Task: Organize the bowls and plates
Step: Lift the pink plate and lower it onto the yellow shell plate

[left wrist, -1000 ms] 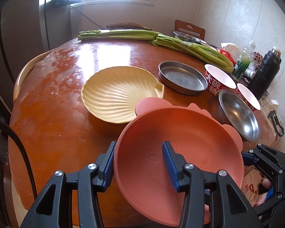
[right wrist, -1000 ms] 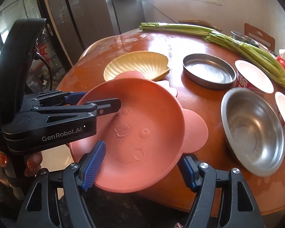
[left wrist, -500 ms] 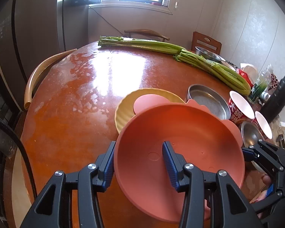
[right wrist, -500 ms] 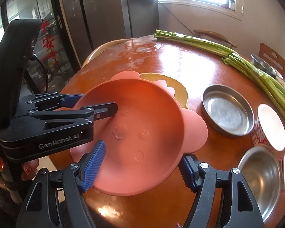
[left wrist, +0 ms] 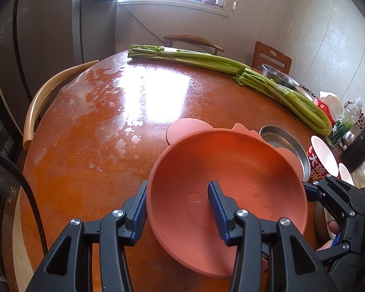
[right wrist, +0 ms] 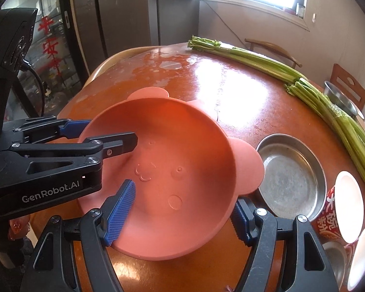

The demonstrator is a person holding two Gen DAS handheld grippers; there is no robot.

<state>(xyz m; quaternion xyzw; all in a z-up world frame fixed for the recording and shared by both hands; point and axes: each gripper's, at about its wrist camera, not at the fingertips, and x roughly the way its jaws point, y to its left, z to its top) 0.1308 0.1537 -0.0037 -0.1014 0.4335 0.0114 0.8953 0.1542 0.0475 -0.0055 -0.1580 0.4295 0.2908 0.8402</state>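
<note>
A pink bear-faced bowl (left wrist: 231,182) (right wrist: 182,146) hangs above the round wooden table (left wrist: 97,146), carried by both grippers. My left gripper (left wrist: 177,189) (right wrist: 104,133) is shut on its left rim, one finger inside and one outside. On the near right side my right gripper (right wrist: 182,199) (left wrist: 314,189) is shut on the wall, its left pad inside and its right pad outside. The yellow shell plate seen earlier is out of sight, hidden under the bowl. Just right of the bowl lies a round steel tray (left wrist: 279,141) (right wrist: 289,175).
Two red paper bowls (right wrist: 348,199) and a steel bowl (right wrist: 335,255) stand at the right edge. Long celery stalks (left wrist: 206,60) lie across the far side, with another steel bowl (left wrist: 277,75) behind them. A chair back (left wrist: 43,97) curves at the left; bottles (left wrist: 345,121) crowd the far right.
Both grippers carried the pink bowl leftward over the yellow shell plate, which is now covered from view. Their hold on the bowl looks the same.
</note>
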